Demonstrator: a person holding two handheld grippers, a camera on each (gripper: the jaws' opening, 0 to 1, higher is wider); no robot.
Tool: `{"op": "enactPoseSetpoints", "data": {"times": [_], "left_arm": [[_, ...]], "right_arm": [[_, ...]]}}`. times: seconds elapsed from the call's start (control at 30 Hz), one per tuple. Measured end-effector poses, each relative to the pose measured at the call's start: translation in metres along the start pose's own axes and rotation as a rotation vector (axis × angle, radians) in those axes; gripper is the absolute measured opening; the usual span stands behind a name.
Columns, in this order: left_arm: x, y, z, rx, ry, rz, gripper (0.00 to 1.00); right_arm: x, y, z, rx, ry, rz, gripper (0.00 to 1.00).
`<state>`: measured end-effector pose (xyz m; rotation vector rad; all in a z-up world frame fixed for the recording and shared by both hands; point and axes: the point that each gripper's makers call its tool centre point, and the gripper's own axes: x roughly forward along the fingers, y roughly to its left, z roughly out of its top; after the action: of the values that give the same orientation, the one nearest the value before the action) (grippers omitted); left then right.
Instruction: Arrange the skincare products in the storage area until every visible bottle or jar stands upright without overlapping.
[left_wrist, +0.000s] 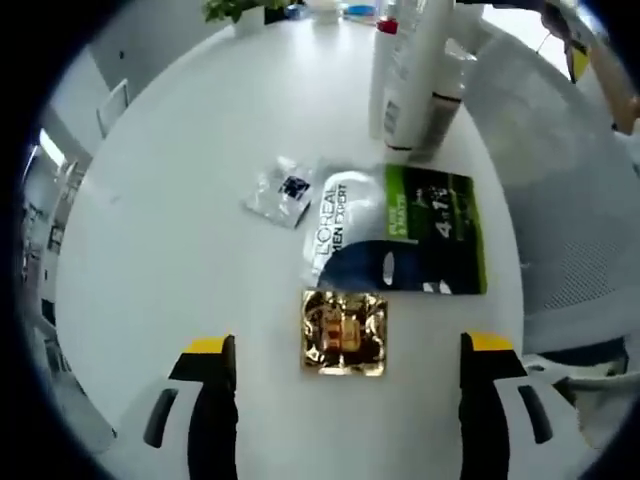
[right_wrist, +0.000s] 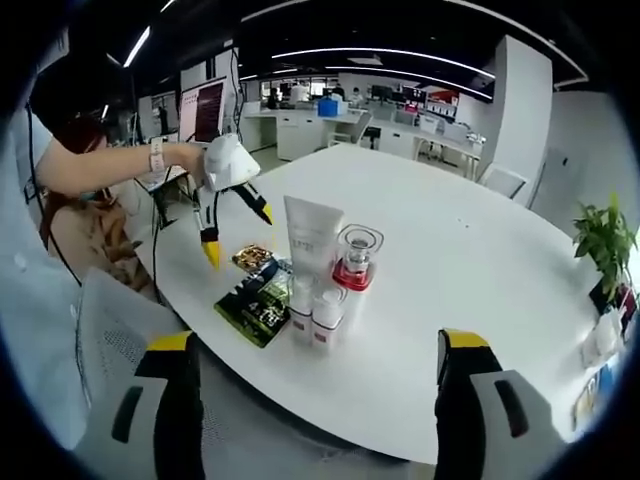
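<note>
**Sachets flat on the table, bottles standing in a cluster**

The left gripper (left_wrist: 338, 375) hovers over the round white table (left_wrist: 150, 250), its jaws wide apart with nothing between them. Just beyond them lies a gold sachet (left_wrist: 344, 332), flat on the tabletop. Touching its far edge is a larger flat sachet (left_wrist: 400, 230), grey and green, printed "L'Oreal Men Expert". To the left of that one, just beside it, lies a small clear sachet (left_wrist: 281, 190) with a dark mark. Farther off stand a tall white tube (left_wrist: 405, 70) and, at its right, a smaller bottle (left_wrist: 445, 100) with a dark band; both are upright and close together.

In the right gripper view, the right gripper (right_wrist: 312, 375) is held off the near edge of the table (right_wrist: 470, 250), jaws wide apart and empty. The upright things stand together near that edge: the white tube (right_wrist: 311, 240), a clear jar with a red base (right_wrist: 355, 258) at its right, and two small white bottles (right_wrist: 314, 315) in front, touching or nearly so. The green sachet (right_wrist: 255, 303) lies flat to their left, with the gold sachet (right_wrist: 252, 258) beyond it. The left gripper (right_wrist: 232, 232) shows above those sachets, held in a person's hand (right_wrist: 205, 160), yellow-tipped jaws spread and pointing down. A potted plant (right_wrist: 605, 245) stands at the far right of the table.
</note>
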<state>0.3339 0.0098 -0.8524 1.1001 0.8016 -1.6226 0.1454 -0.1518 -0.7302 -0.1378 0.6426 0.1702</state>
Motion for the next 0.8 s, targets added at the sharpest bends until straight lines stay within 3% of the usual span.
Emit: {"op": "enactPoseSetpoints", "data": {"times": [0.2, 0.43, 0.8], "left_arm": [[-0.014, -0.001, 0.005, -0.025, -0.032, 0.065, 0.97], [-0.046, -0.011, 0.023, -0.116, -0.156, 0.120, 0.97], [-0.083, -0.034, 0.034, -0.182, -0.271, 0.191, 0.97]], "right_arm": [[-0.003, 0.003, 0.005, -0.012, -0.011, 0.000, 0.99], [-0.005, 0.008, 0.007, -0.021, -0.012, 0.004, 0.99], [-0.010, 0.007, 0.011, -0.030, -0.021, -0.006, 0.99]]}}
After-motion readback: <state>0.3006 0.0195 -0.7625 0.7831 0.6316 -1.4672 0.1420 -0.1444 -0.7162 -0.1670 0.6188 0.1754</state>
